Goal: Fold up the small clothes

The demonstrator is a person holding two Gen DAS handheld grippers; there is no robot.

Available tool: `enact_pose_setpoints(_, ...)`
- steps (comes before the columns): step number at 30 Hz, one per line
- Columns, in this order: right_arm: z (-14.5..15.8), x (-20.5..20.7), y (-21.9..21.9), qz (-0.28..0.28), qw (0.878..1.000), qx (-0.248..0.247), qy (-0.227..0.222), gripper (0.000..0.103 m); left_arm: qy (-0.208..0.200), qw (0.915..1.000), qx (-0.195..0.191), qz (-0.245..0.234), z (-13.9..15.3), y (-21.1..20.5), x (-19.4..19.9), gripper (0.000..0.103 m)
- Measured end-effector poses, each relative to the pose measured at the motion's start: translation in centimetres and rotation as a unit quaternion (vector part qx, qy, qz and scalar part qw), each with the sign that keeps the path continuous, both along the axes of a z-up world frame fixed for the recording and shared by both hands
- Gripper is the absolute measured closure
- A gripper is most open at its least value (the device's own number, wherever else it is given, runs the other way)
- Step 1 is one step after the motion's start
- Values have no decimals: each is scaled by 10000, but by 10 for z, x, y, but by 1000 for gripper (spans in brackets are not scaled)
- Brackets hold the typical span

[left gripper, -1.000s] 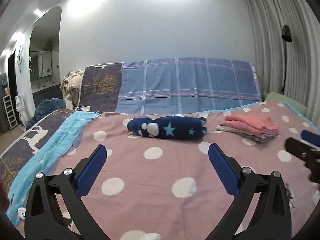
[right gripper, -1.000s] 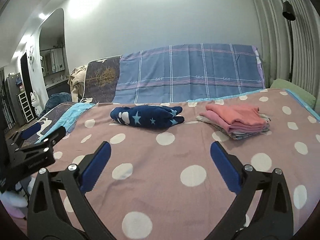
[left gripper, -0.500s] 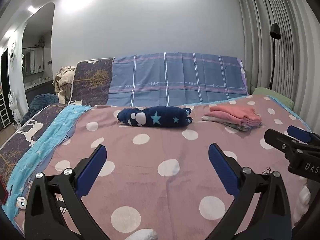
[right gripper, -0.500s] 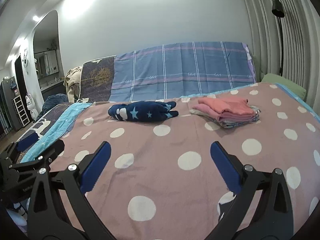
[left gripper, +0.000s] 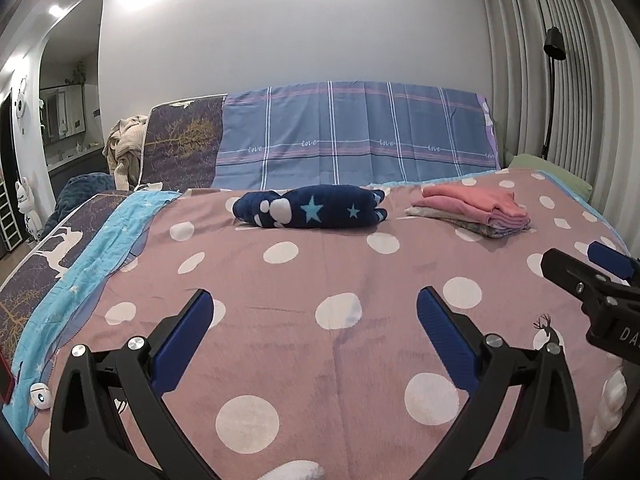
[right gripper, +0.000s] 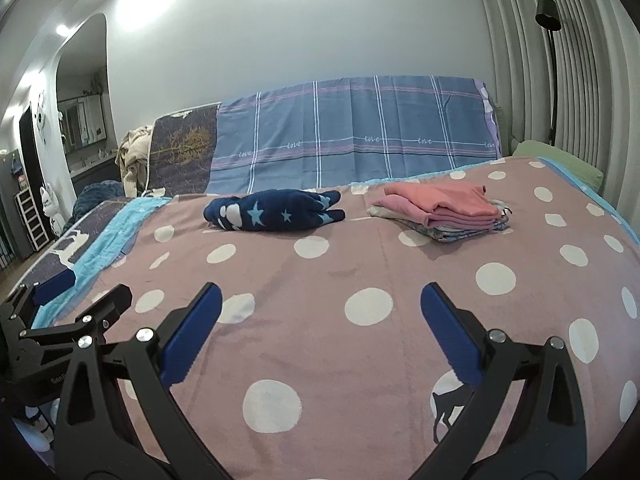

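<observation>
A dark blue garment with stars and white blobs (left gripper: 310, 211) (right gripper: 274, 211) lies bunched at the far middle of the bed. To its right sits a folded stack topped by pink clothes (left gripper: 474, 210) (right gripper: 442, 211). My left gripper (left gripper: 314, 330) hovers open over the near part of the polka-dot cover, holding nothing. My right gripper (right gripper: 318, 326) is open and empty too, well short of both piles. Each gripper shows at the edge of the other's view: the right one (left gripper: 592, 276), the left one (right gripper: 76, 300).
A mauve polka-dot blanket (left gripper: 320, 280) covers the bed, with a light blue sheet (left gripper: 92, 256) along its left edge. A blue plaid cloth (left gripper: 356, 140) drapes the headboard. Curtains and a floor lamp (left gripper: 554, 60) stand at right. A doorway opens at far left.
Both grippers have pulled back and risen from the bed, so the blue garment and the pink stack look farther away. Both stay open and empty.
</observation>
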State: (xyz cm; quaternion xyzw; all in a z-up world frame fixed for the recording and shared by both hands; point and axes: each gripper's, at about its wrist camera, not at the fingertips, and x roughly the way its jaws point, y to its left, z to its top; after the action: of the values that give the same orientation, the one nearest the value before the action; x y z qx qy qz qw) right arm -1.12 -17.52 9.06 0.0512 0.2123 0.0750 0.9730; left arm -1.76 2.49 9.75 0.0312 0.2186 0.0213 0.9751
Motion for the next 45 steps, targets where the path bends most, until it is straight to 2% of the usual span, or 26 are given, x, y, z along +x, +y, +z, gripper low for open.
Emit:
enact_pose_setpoints(7,-6,8,2,118,9998,7,127,2,141,9999,3,61,-6,0,8,1)
enact_pose_setpoints(15,-13,17,2,174,9994,31,291,2,78,9997,171,167,-7,-2,11,1)
enact_pose_setpoints(45,-22,26,5,253,9983,-36,525,2,255,9993,263,13,-14,-10,17,1)
